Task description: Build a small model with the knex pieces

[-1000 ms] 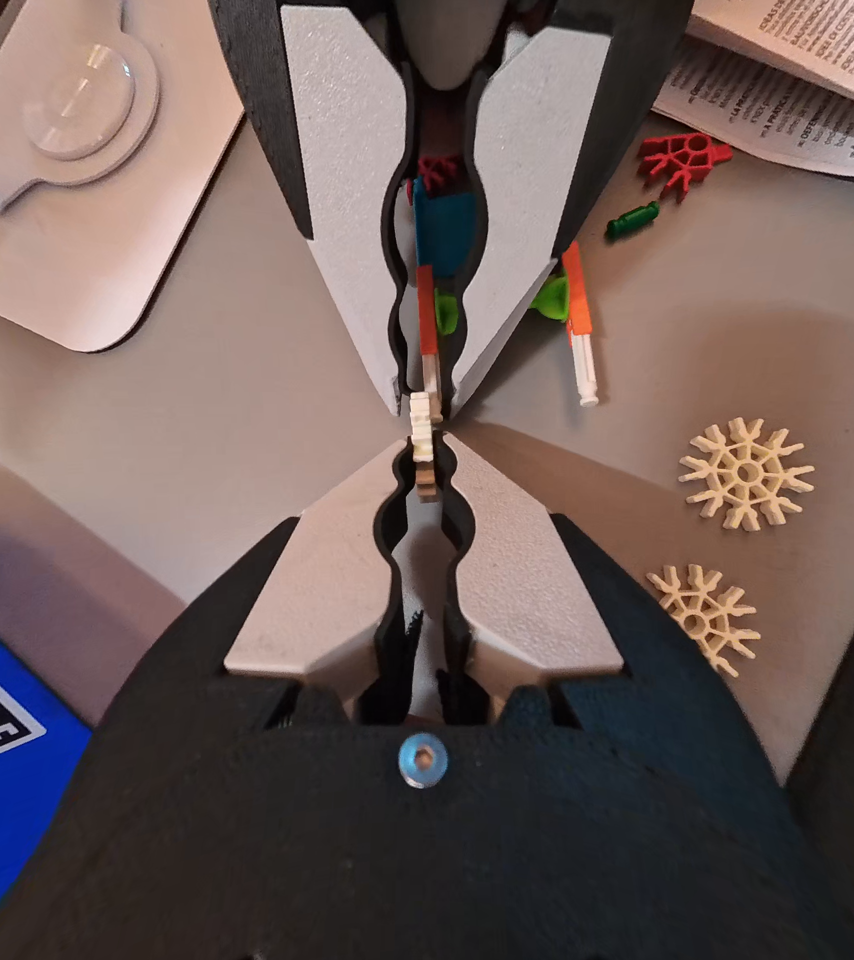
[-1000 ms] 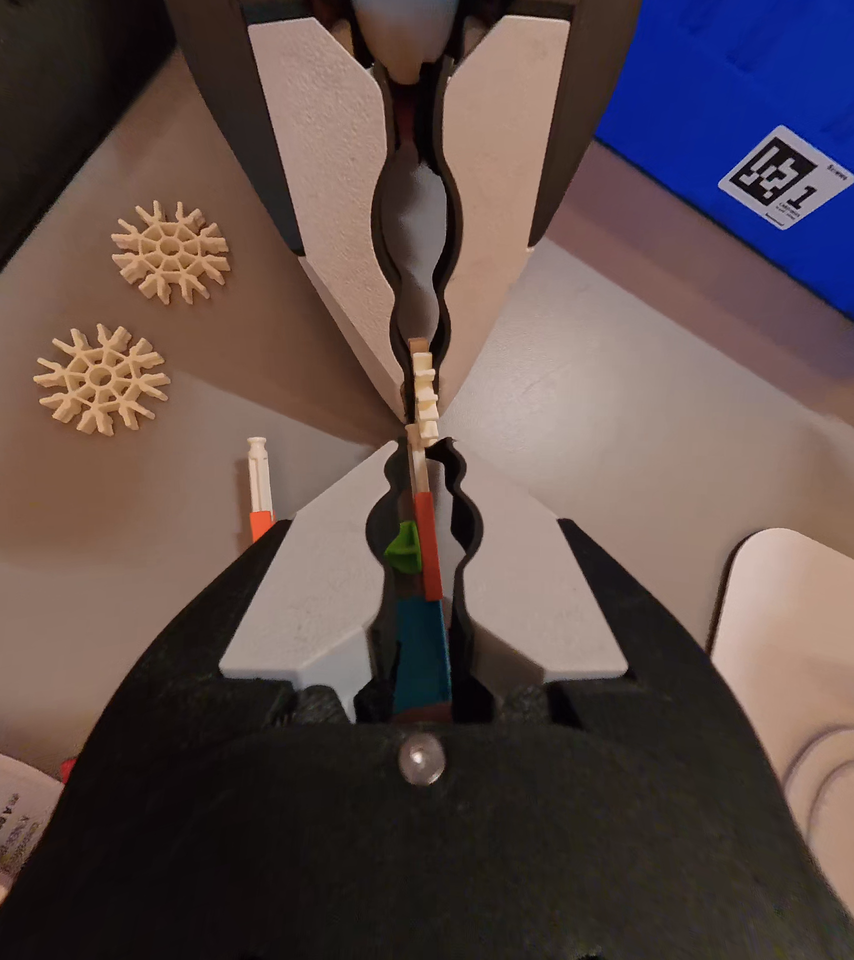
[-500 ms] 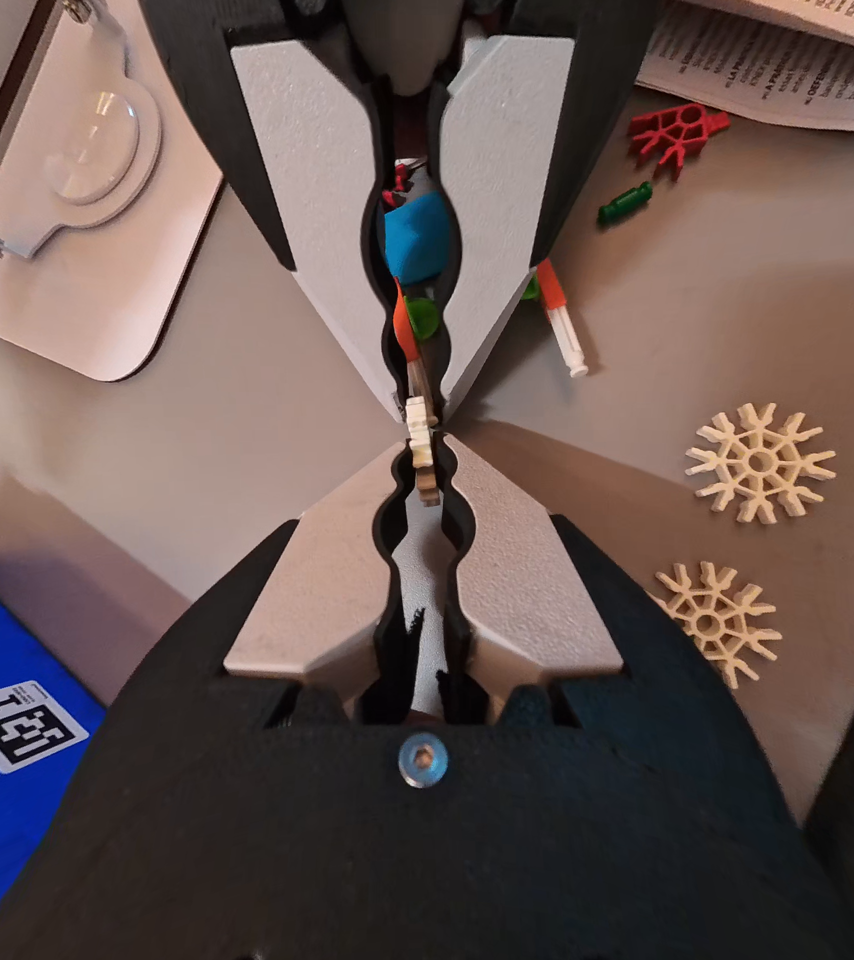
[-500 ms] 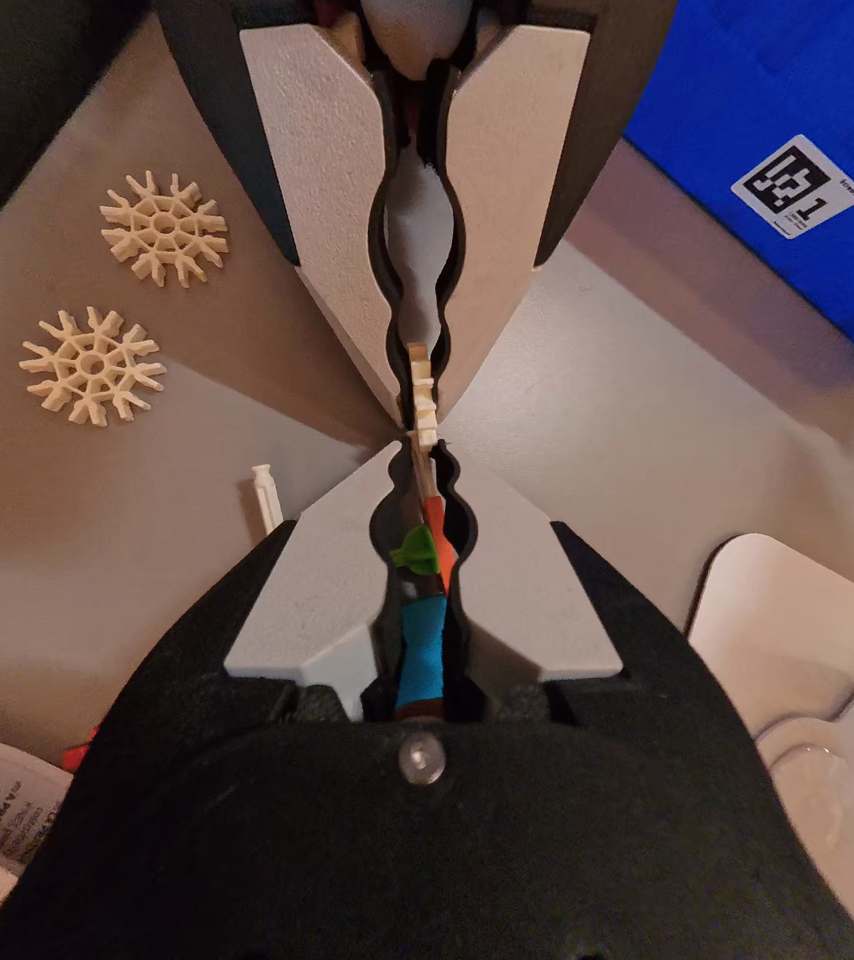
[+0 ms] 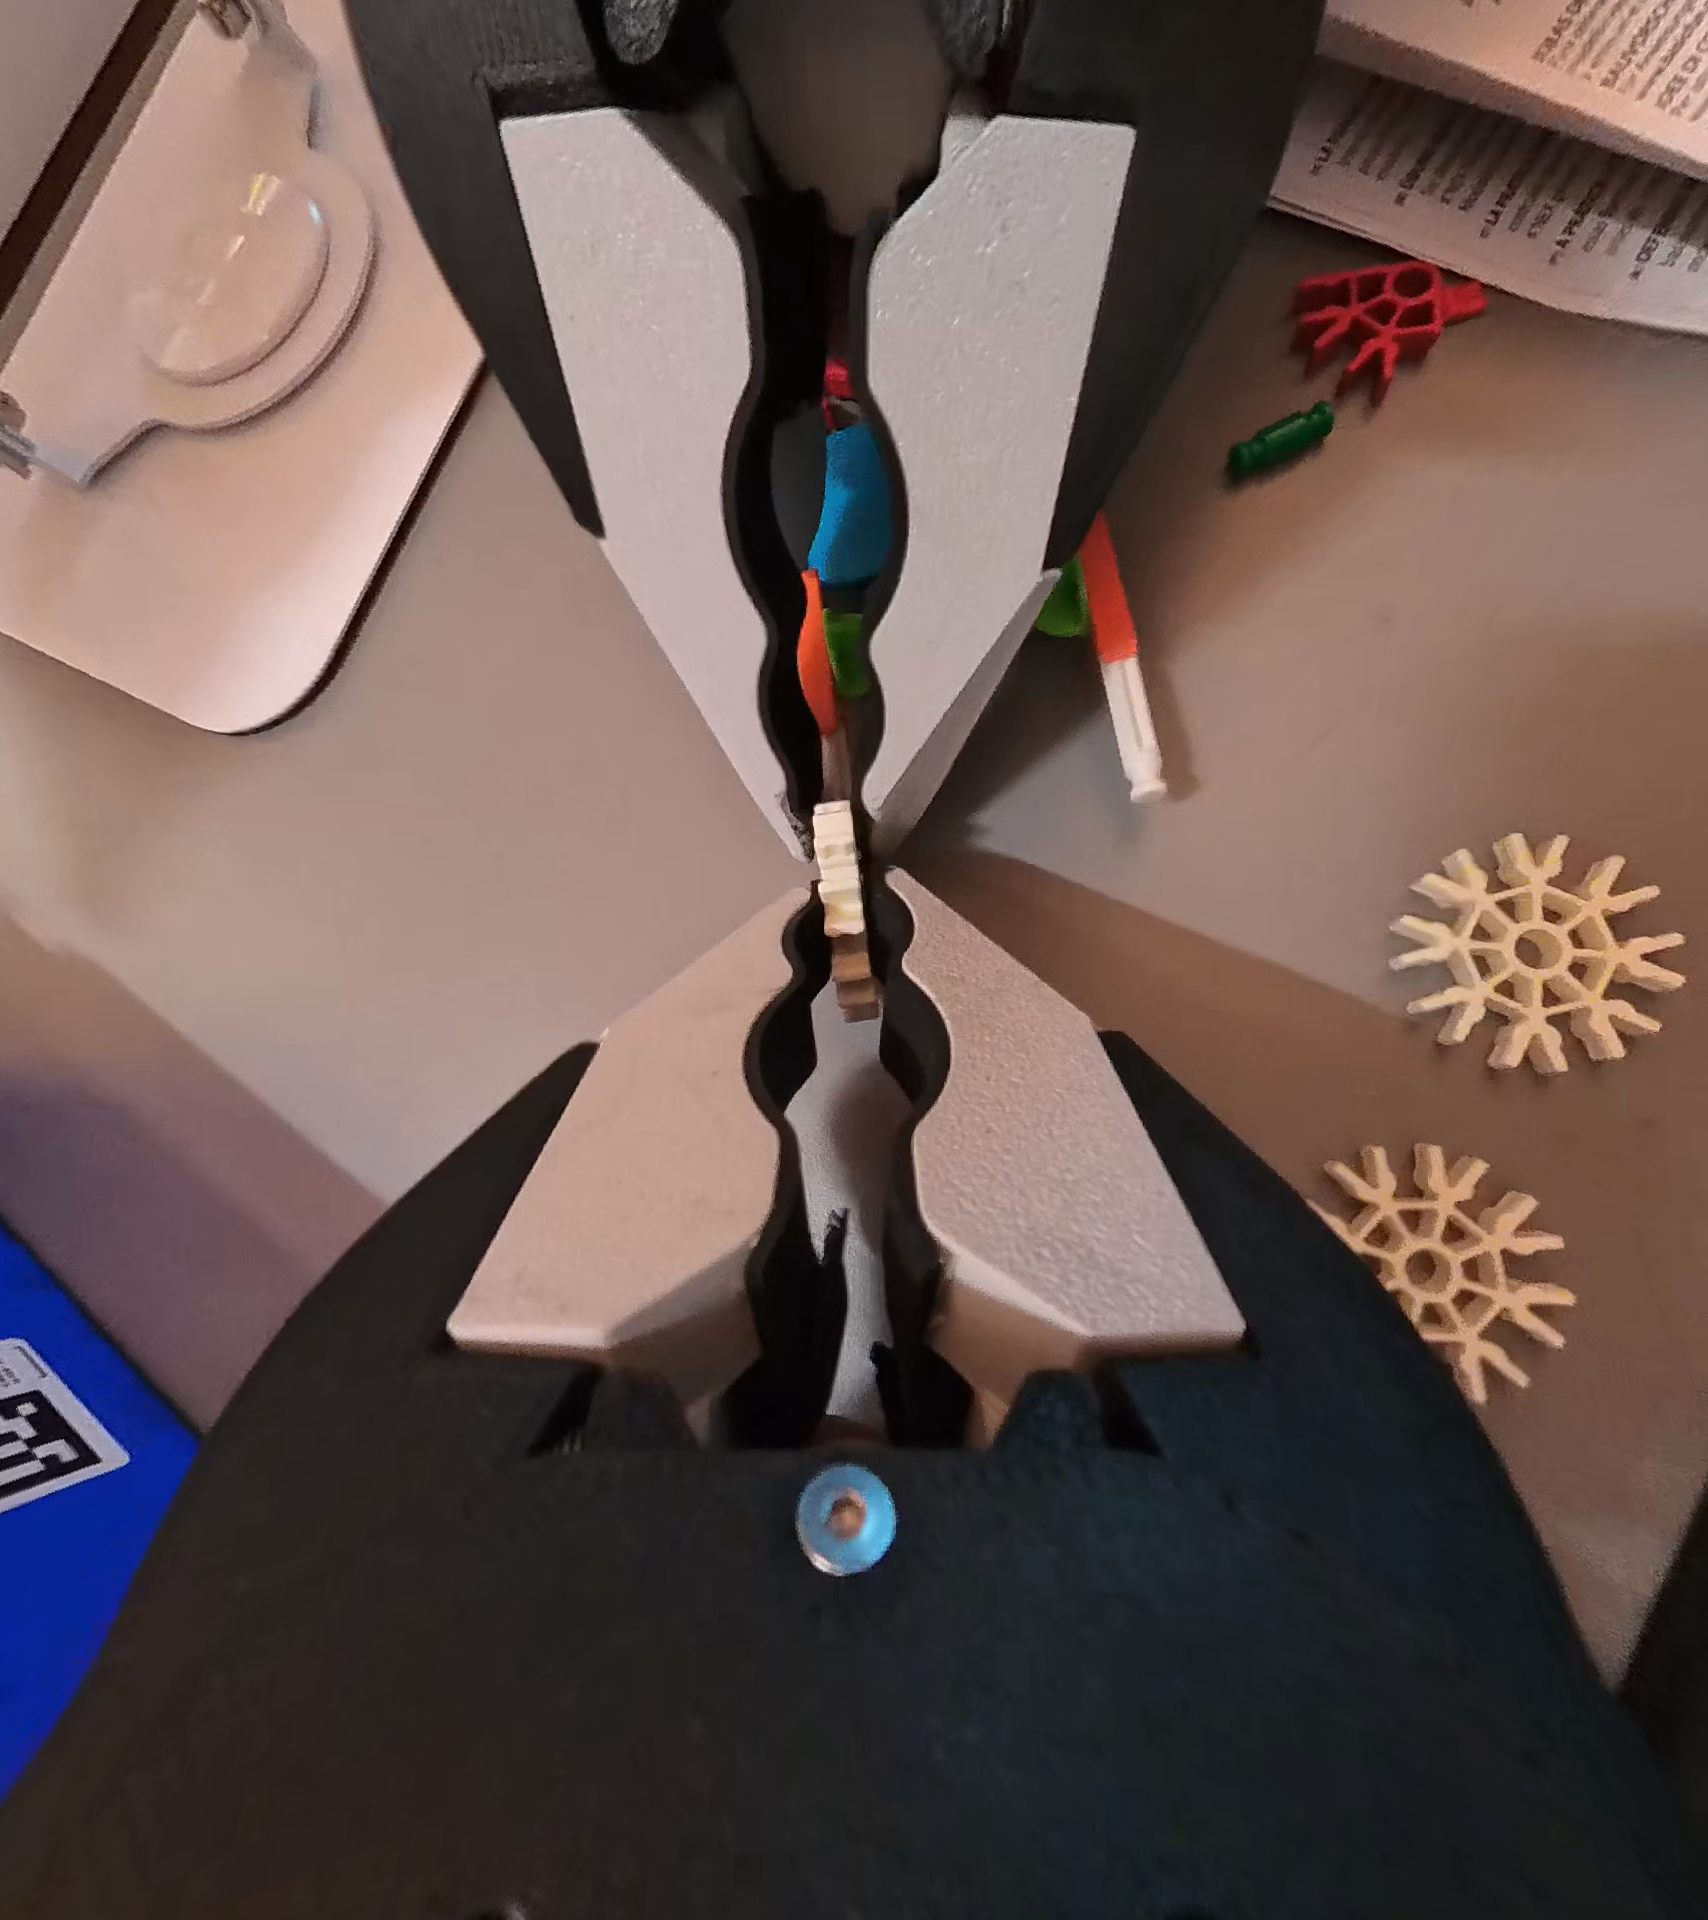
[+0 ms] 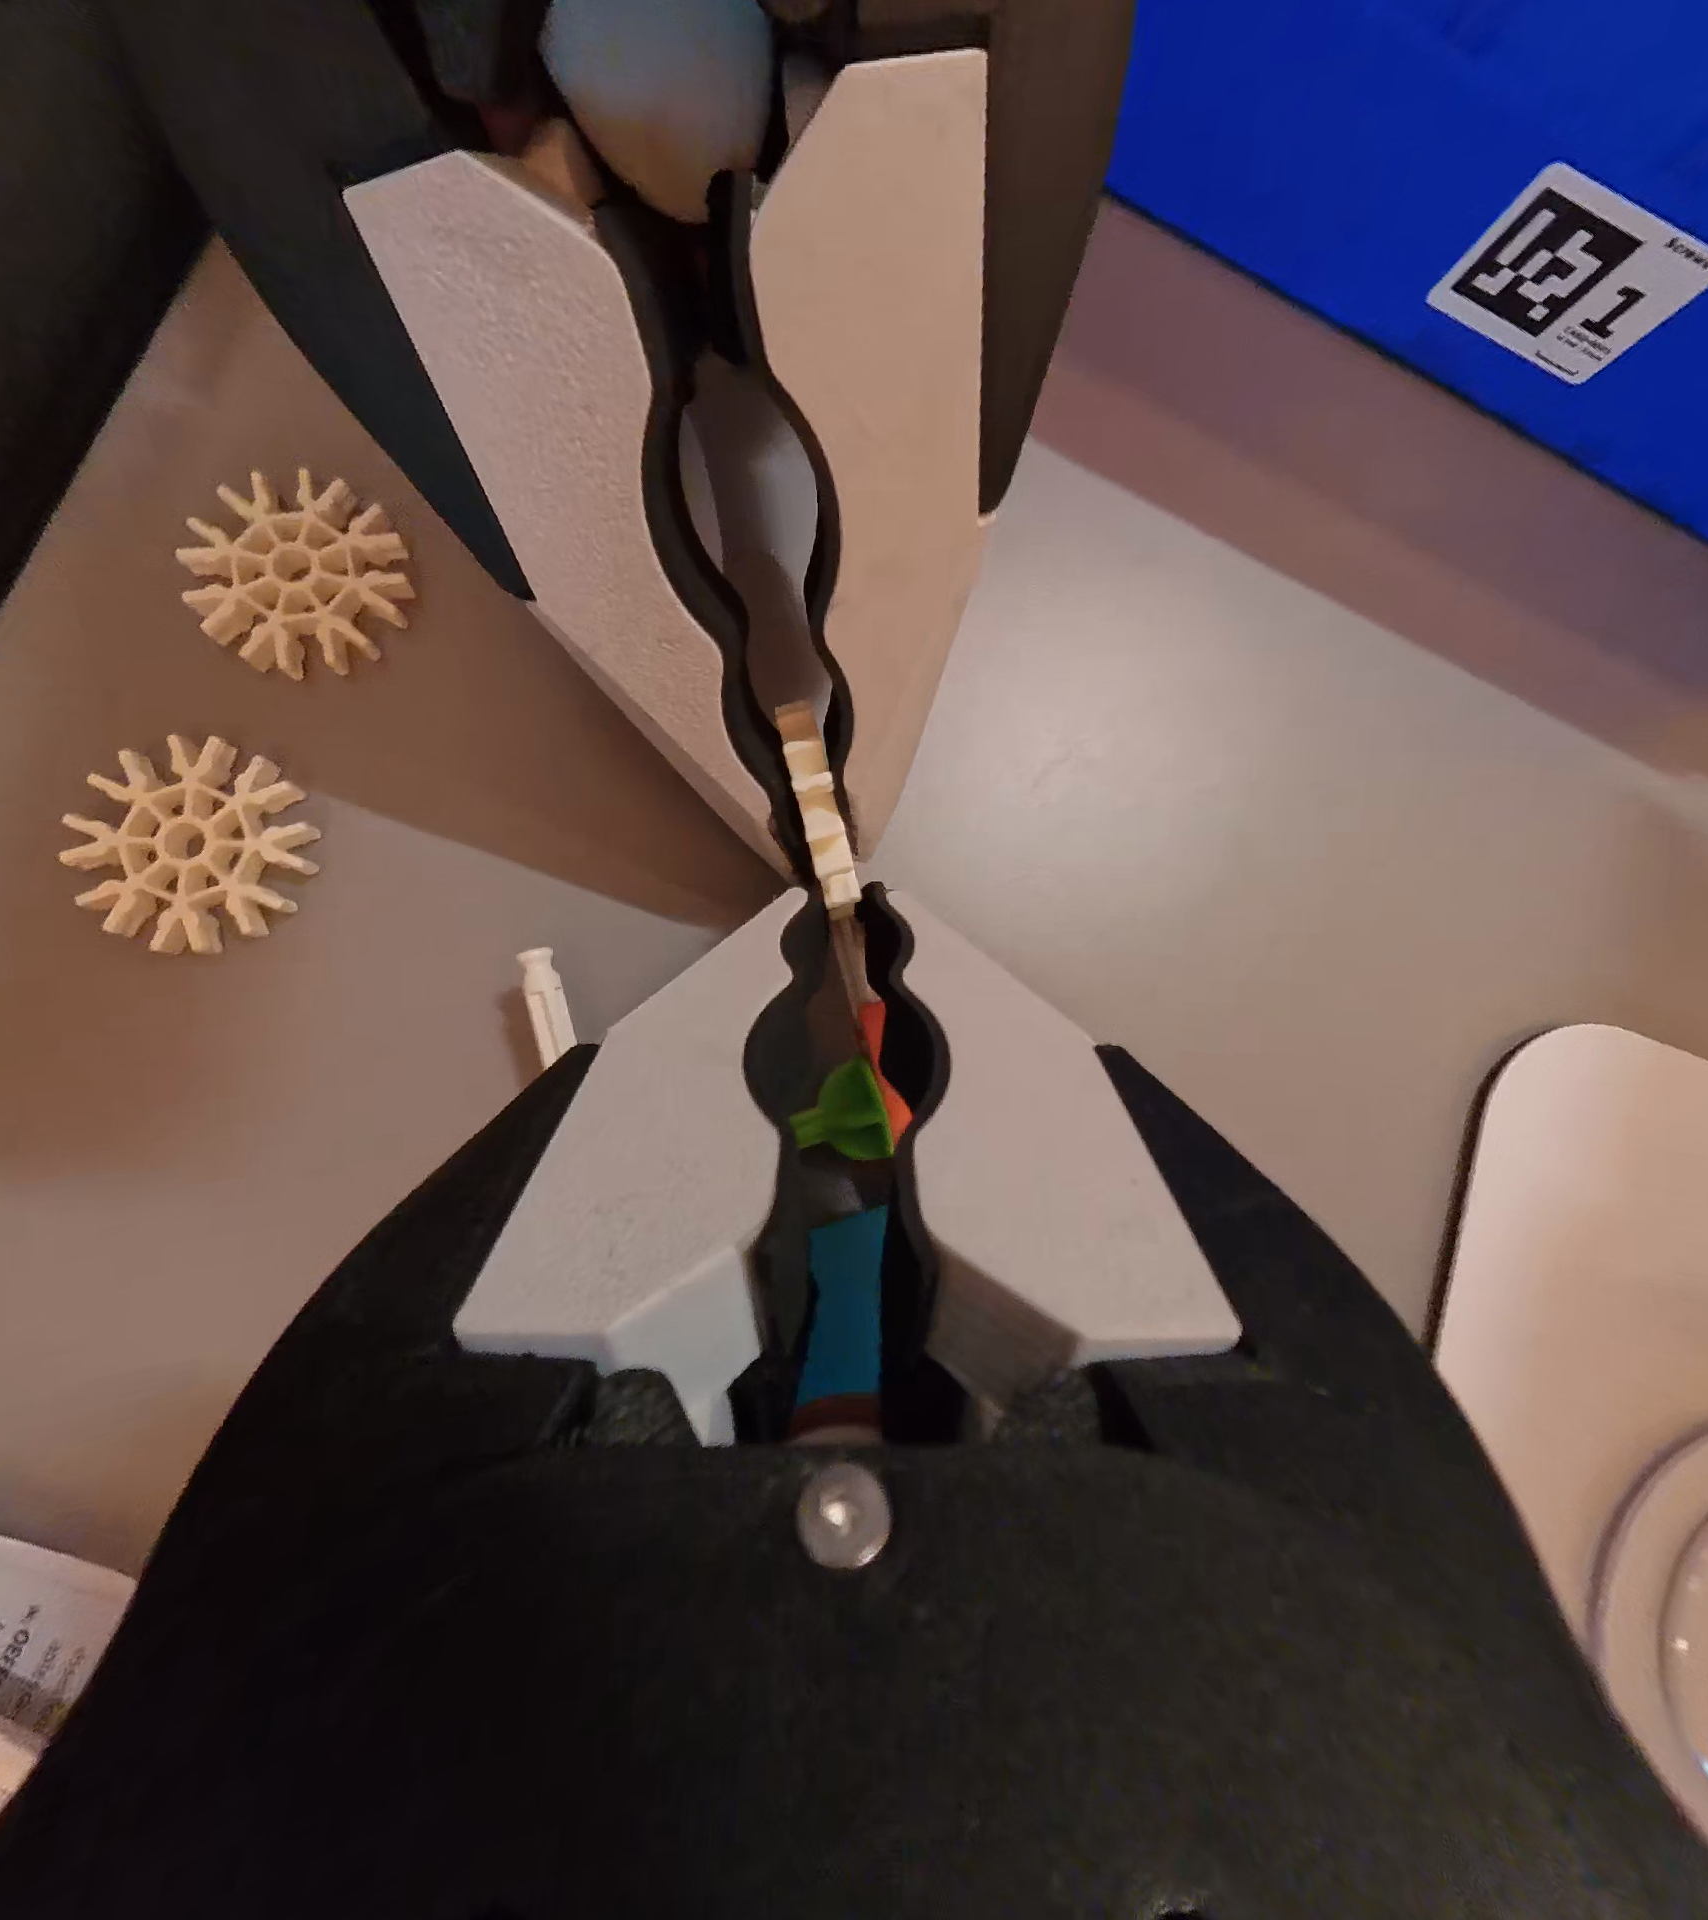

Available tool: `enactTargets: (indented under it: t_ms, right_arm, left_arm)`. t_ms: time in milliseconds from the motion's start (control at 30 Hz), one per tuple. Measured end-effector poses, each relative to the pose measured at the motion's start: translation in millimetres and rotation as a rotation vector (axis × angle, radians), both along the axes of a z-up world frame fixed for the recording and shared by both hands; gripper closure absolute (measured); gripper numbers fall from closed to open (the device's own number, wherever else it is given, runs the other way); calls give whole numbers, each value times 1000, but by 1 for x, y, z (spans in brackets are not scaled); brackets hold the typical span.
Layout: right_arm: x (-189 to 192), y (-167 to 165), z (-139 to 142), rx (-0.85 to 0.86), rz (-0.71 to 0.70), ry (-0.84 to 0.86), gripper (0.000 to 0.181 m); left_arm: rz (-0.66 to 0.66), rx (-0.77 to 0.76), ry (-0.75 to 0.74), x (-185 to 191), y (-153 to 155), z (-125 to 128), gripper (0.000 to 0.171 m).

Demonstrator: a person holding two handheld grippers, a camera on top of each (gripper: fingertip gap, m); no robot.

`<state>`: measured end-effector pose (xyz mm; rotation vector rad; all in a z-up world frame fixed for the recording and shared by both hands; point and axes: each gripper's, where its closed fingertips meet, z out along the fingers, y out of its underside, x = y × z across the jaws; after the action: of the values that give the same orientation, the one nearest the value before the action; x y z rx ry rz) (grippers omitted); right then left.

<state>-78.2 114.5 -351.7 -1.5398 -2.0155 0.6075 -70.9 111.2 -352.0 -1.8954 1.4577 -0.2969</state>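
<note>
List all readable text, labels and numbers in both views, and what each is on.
I won't quote writing; here is what bears it.
White sticker on blue box: black square code, a large digit, tiny print.
Printed paper sheets: dense text, partly blurred.
Nothing else shows writing.

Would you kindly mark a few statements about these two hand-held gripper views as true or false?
1. The left hand-held gripper is shut on a cream connector. True.
2. Three cream snowflake connectors lie loose on the table. False: two.
3. The right hand-held gripper holds a multicoloured rod assembly. True.
4. The green rod is gripped. False: it lies on the table.
</note>
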Motion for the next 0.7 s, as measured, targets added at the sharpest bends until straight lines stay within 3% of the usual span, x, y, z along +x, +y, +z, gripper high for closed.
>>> enactTargets:
  t_ms: [233,300,400,500,700]
  right_arm:
    - [9,7,1,-37,-9,24,174]
    - [17,12,1,-24,-24,-7,152]
    - [28,15,7,1,-28,-34,149]
    - [38,18,30,28,-40,-20,161]
    - [66,16,81,160,-120,-29,158]
  left_arm:
    - [20,-42,-72,1,6,0,168]
    - [15,-34,-71,4,5,0,168]
    - [25,-44,-75,5,6,-3,162]
    - [33,-49,-76,6,6,-3,162]
    - [63,-51,-90,3,10,-3,153]
